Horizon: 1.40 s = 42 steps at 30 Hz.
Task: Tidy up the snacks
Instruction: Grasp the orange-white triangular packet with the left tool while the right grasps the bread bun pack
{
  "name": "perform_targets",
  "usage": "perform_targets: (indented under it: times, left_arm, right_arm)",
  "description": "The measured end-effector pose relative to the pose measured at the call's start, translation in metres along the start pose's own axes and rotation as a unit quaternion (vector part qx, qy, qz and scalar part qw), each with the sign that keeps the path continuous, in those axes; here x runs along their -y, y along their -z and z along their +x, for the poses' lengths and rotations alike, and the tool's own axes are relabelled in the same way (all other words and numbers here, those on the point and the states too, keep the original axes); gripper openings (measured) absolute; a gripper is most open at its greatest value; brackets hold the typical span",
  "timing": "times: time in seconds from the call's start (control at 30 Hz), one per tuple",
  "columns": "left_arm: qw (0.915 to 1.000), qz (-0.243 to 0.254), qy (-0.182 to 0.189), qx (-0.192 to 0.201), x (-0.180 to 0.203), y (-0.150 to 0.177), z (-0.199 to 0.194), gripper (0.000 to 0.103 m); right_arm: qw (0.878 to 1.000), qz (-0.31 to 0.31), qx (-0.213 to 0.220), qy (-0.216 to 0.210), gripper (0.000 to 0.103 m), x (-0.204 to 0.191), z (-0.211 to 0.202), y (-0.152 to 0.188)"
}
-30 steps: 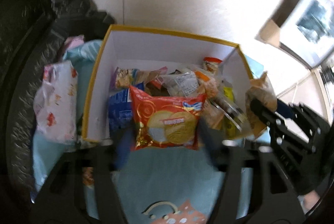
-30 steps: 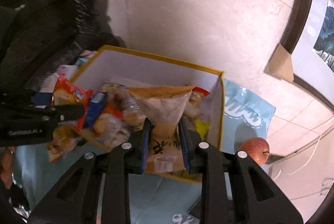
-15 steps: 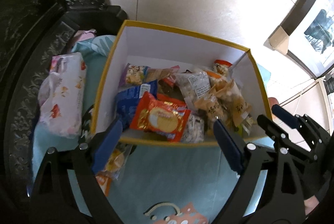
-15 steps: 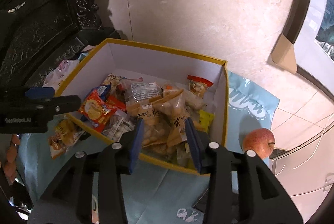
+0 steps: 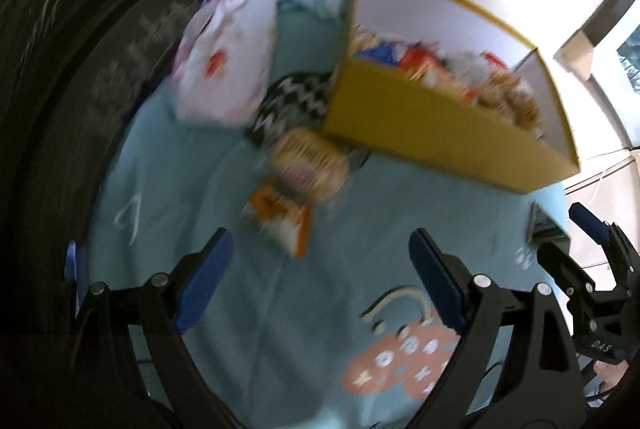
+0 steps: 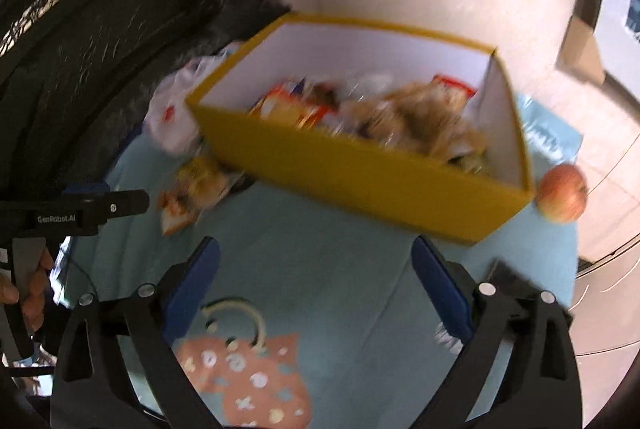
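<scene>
Item: yellow box [image 6: 360, 181], open-topped with white inner walls, heaped with mixed snack packets [image 6: 400, 117]; it sits ahead of and above both grippers in their views, evidently serving as the collecting bin. Two loose packets [image 5: 296, 181] lie outside it on the teal cloth [image 5: 240, 309] covering the surface, just off the box's near left corner and directly ahead of our left gripper [image 5: 320, 285], whose jaws stand wide apart with nothing between them; we judge it well placed for these stragglers. Our right gripper [image 6: 316, 289] is opening, jaws empty. A white tissue pack [image 5: 228, 57] lies further left; an apple [image 6: 562, 199] rests against the box's right corner.
</scene>
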<state>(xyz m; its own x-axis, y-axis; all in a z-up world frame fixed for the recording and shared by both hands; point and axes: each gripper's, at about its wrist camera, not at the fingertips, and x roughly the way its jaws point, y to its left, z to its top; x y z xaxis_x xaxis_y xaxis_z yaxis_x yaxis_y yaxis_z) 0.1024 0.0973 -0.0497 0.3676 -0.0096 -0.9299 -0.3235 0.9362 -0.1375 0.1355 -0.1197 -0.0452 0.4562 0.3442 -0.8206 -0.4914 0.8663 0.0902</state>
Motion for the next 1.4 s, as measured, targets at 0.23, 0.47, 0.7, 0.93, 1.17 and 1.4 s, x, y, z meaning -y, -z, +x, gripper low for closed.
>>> perform_targets:
  times: [0.23,0.47,0.7,0.93,1.17,1.4]
  left_arm:
    - [0.9999,0.003,-0.004,-0.011,-0.017,0.011,0.015,0.091]
    - [0.9991,0.031,-0.016,-0.025,-0.027,0.003,0.051,0.091]
    - [0.9972,0.040,-0.030,-0.056,-0.035,-0.006,0.090,0.058]
    - [0.9985,0.000,-0.018,-0.051,-0.055,0.002,0.089,0.025]
    - [0.9982,-0.023,-0.015,-0.054,-0.070,0.023,0.074,0.025]
    - [0.9971,-0.041,-0.009,-0.064,-0.084,0.038,0.074,0.025]
  right_arm:
    - [1.000,-0.007,-0.024,-0.018,0.097,-0.021,0.010,0.010]
    - [0.999,0.004,-0.039,-0.027,0.097,-0.020,0.019,0.010]
    - [0.997,0.007,-0.061,-0.038,0.098,-0.022,0.044,0.000]
    - [0.992,-0.053,-0.078,-0.087,0.098,-0.060,0.078,-0.017]
    - [0.983,-0.109,-0.072,-0.127,0.098,-0.109,0.106,-0.037]
    - [0.977,-0.180,-0.069,-0.092,0.089,-0.144,0.138,-0.049]
